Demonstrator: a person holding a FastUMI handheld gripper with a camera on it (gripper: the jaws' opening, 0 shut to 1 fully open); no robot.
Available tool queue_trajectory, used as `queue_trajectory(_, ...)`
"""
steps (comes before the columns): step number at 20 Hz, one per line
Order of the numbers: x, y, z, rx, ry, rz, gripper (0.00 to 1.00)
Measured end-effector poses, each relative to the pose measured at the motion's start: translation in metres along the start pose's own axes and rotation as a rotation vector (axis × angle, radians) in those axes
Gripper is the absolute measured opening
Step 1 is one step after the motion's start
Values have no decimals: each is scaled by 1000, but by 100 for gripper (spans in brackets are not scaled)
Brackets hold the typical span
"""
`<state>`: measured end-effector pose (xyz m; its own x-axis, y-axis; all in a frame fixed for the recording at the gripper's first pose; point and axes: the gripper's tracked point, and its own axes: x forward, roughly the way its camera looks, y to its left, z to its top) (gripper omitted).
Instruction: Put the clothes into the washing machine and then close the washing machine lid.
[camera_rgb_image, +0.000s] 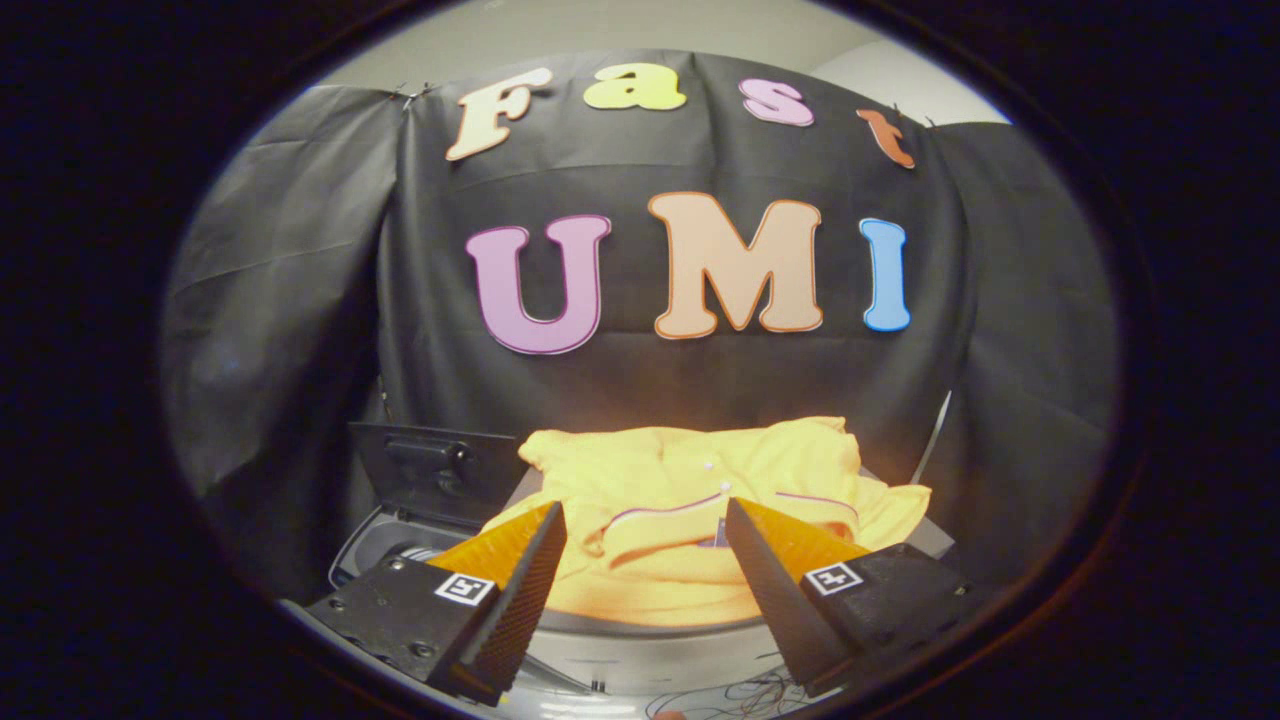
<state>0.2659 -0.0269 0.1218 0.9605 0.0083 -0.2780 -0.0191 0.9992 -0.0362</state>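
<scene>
gripper (645, 512): fingers spread apart, holding nothing
clothes (690, 500): yellow garment heaped on the washing machine (640, 655), just beyond the fingertips
lid (435, 470): raised, far left of garment
room: black cloth wall behind, pale ceiling above

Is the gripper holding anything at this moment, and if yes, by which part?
Nothing is held. The gripper is open, its fingers spread apart, with the yellow shirt lying between and just beyond them.

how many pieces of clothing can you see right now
1: a yellow shirt draped over the washing machine, just ahead of the open gripper. Others may lie hidden beneath it.
</scene>
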Motion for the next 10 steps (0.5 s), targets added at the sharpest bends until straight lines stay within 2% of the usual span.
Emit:
queue_trajectory(4, 54, -14, -15, 37, 134, 8, 97)
queue_trajectory(6, 78, -30, -26, 94, 193, -28, 98)
queue_trajectory(9, 101, -56, -49, 94, 305, -100, 98)
queue_trajectory(10, 105, -55, -56, 110, 340, -96, 98)
